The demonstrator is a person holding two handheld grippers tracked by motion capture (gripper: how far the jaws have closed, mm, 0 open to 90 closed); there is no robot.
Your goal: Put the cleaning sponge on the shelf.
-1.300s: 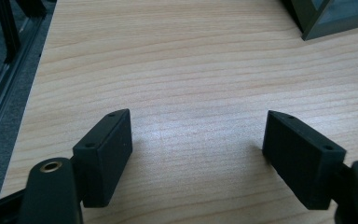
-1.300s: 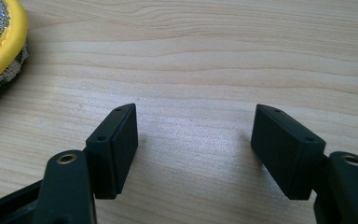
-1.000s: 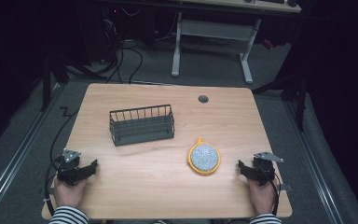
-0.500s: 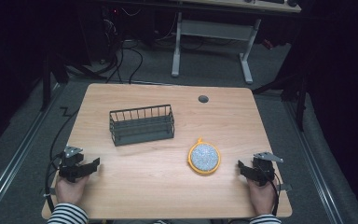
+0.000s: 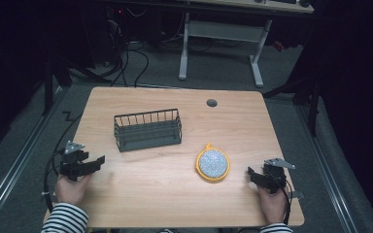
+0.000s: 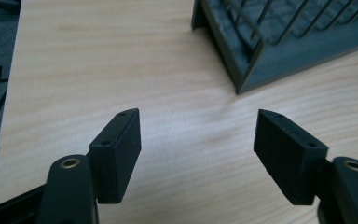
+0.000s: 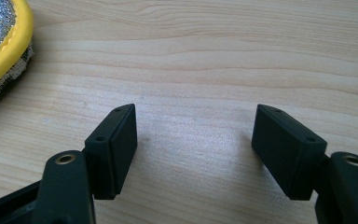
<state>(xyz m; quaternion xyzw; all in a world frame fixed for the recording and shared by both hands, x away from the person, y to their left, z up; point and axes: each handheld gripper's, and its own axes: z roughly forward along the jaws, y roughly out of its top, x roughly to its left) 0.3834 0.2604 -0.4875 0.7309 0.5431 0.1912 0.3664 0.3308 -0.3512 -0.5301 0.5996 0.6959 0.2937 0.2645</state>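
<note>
High view: fixed up top, looking forward and down over the whole desk point(image 5: 175, 194). Left gripper view: low and close, facing the wire basket point(image 6: 279, 37), also seen from above. Right gripper view: skimming the wood, sharing the yellow-rimmed scrubber point(image 7: 0, 46).

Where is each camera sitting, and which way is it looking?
High view: above the person's side, looking forward and down on the table; shows both hands, left gripper, right gripper.
Left gripper view: rides that gripper, looks along its open jaws at the wire basket.
Right gripper view: rides that gripper, looks along its open jaws; yellow-rimmed scrubber at left.
Shared: the basket and the scrubber each show in the high view too.
</note>
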